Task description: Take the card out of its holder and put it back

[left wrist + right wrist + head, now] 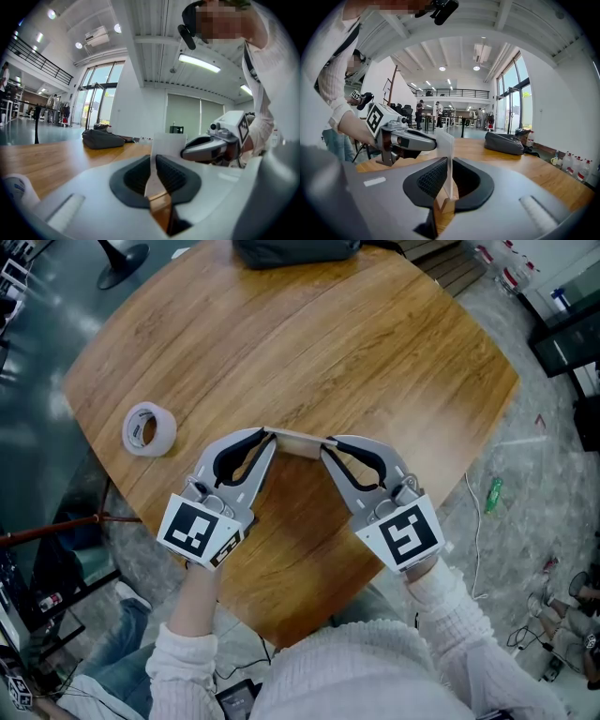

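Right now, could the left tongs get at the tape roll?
Probably not yet. The way across the table to the tape roll is bare, but the left tongs are shut on the card, with the right tongs shut on the holder at its other end. They would need to release first.

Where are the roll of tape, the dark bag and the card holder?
roll of tape [165, 435], head view, its white outer wall.
dark bag [504, 143], right gripper view, middle of its side.
card holder [298, 441], head view, middle of its pale top edge.
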`<action>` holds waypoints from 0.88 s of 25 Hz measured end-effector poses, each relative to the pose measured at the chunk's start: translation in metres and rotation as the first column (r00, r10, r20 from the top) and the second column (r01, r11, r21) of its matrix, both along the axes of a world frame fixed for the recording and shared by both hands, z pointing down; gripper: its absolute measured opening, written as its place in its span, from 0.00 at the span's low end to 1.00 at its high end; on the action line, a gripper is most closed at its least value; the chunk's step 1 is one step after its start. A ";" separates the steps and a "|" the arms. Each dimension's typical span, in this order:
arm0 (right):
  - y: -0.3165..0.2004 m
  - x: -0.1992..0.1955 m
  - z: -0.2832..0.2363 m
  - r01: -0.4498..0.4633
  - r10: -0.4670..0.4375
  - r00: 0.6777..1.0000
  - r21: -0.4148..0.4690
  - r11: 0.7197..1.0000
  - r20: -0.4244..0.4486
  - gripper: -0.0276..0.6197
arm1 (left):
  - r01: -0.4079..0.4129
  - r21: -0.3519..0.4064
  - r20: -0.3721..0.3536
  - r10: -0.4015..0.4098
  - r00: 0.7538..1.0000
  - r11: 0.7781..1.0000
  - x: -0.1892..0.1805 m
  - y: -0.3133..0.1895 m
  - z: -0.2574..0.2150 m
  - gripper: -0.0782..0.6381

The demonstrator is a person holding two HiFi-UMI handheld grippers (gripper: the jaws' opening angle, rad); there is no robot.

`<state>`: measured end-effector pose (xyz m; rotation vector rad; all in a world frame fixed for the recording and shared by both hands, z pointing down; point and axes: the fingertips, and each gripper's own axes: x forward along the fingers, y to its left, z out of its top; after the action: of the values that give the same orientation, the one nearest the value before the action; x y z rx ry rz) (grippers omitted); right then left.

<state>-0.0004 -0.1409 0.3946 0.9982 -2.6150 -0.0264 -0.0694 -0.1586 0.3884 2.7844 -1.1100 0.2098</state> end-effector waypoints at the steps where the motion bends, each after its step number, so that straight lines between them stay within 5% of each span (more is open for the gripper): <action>1: 0.000 0.000 0.001 0.000 0.000 1.000 -0.003 1.000 -0.002 0.09 | 0.000 -0.003 0.002 0.000 1.000 1.000 0.000 0.000 0.001 0.17; 22: -0.001 0.000 0.040 -0.042 0.043 0.999 -0.115 0.992 0.005 0.11 | 0.008 -0.086 0.013 -0.007 1.000 0.996 0.001 -0.001 0.040 0.17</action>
<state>-0.0003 -0.1416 0.4342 1.0146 -2.5690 0.1369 -0.0681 -0.1591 0.4288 2.7063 -1.0872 0.2681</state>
